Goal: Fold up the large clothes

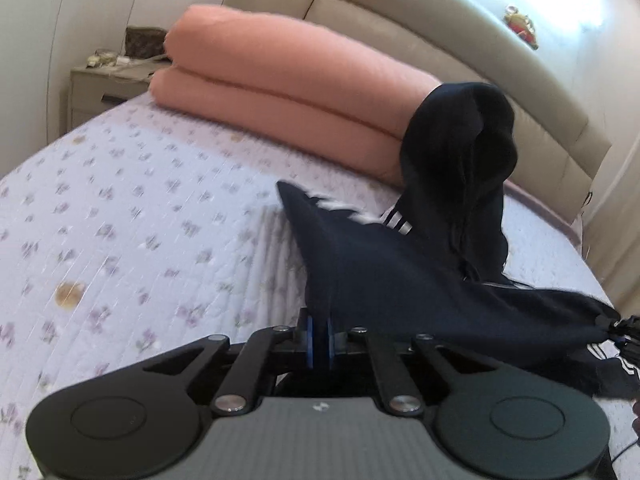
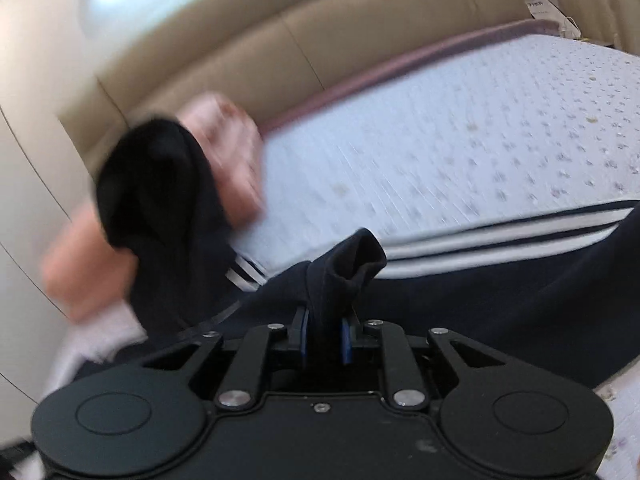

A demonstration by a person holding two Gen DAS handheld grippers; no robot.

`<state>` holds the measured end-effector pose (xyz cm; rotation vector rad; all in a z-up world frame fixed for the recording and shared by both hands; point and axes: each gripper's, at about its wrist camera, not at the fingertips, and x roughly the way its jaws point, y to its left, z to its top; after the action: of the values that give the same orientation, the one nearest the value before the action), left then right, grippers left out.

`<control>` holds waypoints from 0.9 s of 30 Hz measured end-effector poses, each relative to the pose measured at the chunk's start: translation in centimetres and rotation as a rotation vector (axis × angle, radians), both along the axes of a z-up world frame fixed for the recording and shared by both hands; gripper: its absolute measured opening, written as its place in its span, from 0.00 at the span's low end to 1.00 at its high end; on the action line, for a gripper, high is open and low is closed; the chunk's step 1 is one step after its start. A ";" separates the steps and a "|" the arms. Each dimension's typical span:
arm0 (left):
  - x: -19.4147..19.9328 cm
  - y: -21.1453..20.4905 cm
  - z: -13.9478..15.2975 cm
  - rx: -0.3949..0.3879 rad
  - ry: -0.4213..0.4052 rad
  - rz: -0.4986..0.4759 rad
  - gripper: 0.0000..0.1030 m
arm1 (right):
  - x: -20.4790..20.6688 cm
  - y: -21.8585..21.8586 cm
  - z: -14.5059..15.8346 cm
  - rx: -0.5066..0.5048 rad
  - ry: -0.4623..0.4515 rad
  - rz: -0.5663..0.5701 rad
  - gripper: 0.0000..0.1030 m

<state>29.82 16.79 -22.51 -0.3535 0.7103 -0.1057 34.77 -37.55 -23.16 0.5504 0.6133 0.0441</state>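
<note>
Two hand-held grippers are seen, each clamped on the same dark garment (image 1: 400,276). The left hand-held gripper (image 1: 319,330) has its blue pads (image 1: 309,332) drawn almost together, with an edge of the navy cloth pinched between them. From that pinch the cloth is stretched to the right, where the tip of the right hand-held gripper (image 1: 624,326) is glimpsed at the frame edge with the fabric bunched at it.

In the right wrist view, the right hand-held gripper (image 2: 326,336) is closed on a gathered fold of the garment (image 2: 480,304), a tuft of which stands up above the narrow gap between the pads (image 2: 346,340). White stripes (image 2: 500,236) are shown along the cloth.

One part of the garment is raised in a dark hump (image 1: 460,152) in front of the folded pink quilt (image 1: 280,80); whether they touch cannot be told. The rest is spread low over the bed (image 1: 120,220), which is covered by a pale flowered sheet. A beige headboard (image 1: 440,28) is seen behind the quilt, and a nightstand (image 1: 96,92) stands beside the bed. Much of the right view is blurred.
</note>
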 end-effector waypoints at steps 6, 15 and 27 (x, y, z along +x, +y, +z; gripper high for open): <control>0.4 -1.1 0.1 0.076 0.099 -0.004 0.39 | 0.6 0.4 -2.1 -0.214 0.236 -0.006 0.78; 1.1 -4.3 -0.3 0.201 0.265 -0.012 0.79 | 2.3 4.6 -4.4 -0.503 0.360 0.142 1.00; 1.3 -13.7 9.9 0.184 0.302 0.003 0.94 | -1.9 -10.6 -0.6 0.128 0.229 -0.022 1.00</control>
<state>31.16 3.14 -12.60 -0.1956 1.0098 0.0172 32.83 -48.14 -23.78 0.6919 0.8317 -0.0011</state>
